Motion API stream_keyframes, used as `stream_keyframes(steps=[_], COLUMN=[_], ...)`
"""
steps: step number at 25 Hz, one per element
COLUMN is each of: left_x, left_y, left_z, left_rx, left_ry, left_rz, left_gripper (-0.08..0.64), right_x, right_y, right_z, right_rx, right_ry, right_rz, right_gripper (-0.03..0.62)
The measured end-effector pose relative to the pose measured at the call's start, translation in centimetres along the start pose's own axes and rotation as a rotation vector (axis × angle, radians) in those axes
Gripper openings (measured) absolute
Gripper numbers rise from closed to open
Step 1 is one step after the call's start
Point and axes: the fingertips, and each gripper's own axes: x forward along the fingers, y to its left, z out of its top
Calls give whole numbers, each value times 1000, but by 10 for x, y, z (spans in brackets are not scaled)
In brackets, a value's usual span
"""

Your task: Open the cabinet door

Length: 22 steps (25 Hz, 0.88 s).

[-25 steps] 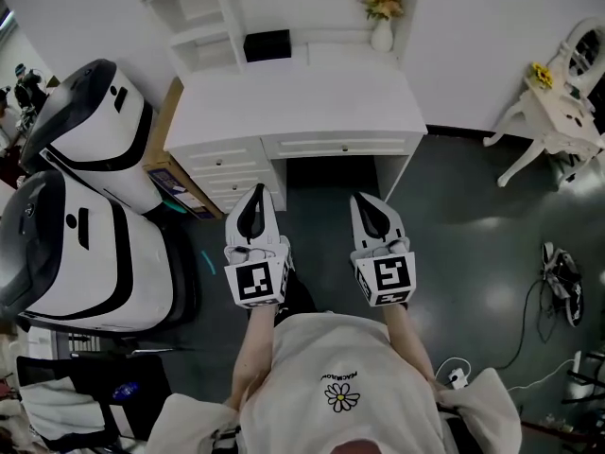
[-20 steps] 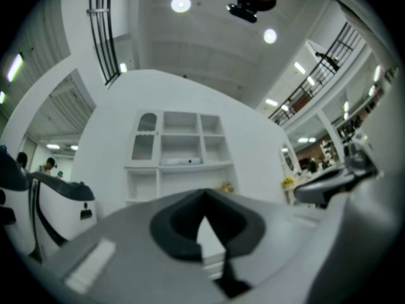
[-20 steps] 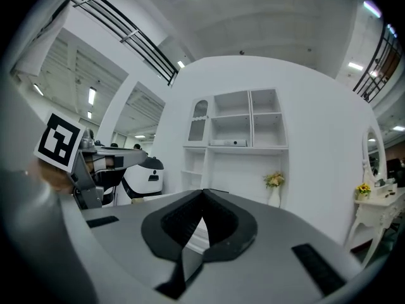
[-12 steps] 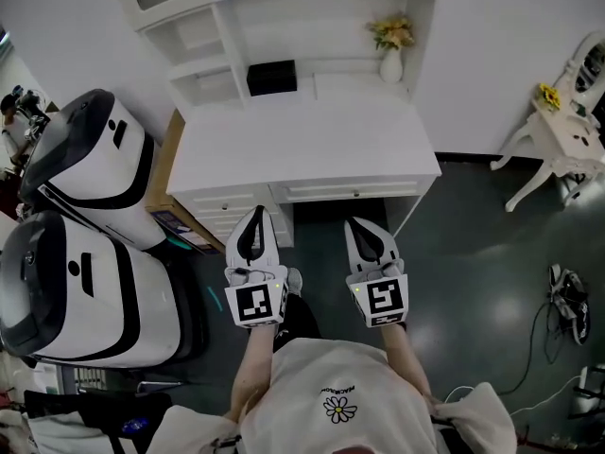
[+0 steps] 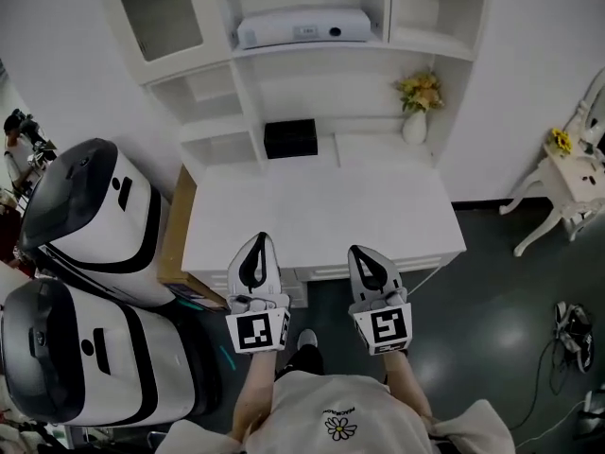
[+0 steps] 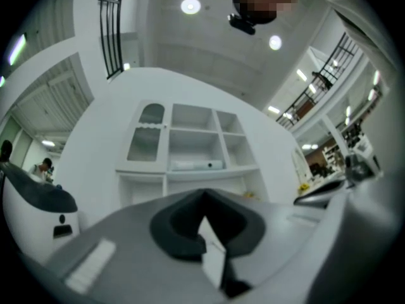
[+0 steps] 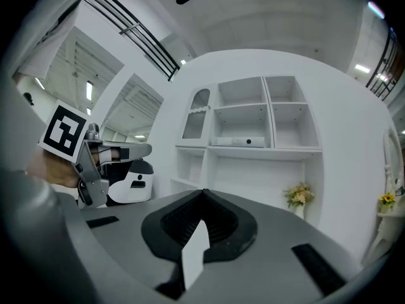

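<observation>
I held both claws side by side in the lower middle of the head view, above the front edge of the white rectangular desk top (image 5: 321,206). My left claw (image 5: 257,246) had its two jaws pressed together with nothing between them. My right claw (image 5: 362,256) was closed and empty in the same way. Both pointed toward the top of the frame, at the white shelf unit (image 5: 248,102) that stood on the back of the desk.

The white cabinet door with a glass pane (image 5: 161,12) was in the upper left of the head view, at the left end of the unit's top row. It looked closed, and both claws were well apart from it. In the left gripper view and in the right gripper view this door was left of the centre, above my jaws.

Just right of the door, a long white box-shaped device (image 5: 302,28) lay on an open shelf. Lower down, a small black box (image 5: 290,138) stood at the back of the desk. A white vase with yellow flowers (image 5: 415,112) stood more to the right. Two big rounded white-and-black machines (image 5: 85,206) filled the left side of the frame, beside the desk. A small white table (image 5: 567,173) was at the right edge.
</observation>
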Motion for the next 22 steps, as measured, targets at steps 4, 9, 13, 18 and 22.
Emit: stream_keyframes(steps=[4,9,13,18,22], left_x=[48,100,127,140,149], left_y=[46,90,111,124,130], left_z=[-4,-6,-7,-12,-22], left_rx=[8,7,24,15,-17], left_ry=[-16,-41,-51,-50,-24], left_rz=[3,-3,-8,29,82], left_gripper=[5,5,5,5,5], right_x=[69,143,179,209,224], right_y=[1,7,4,2,-5], right_z=[13,34,37,39,38], right_rx=[3,-47,-55,-31,-7], right_ry=[-20,-69,-68,-89,-102], right_rz=[11,53,40,67,82], right_gripper=[0,0,0,0,0])
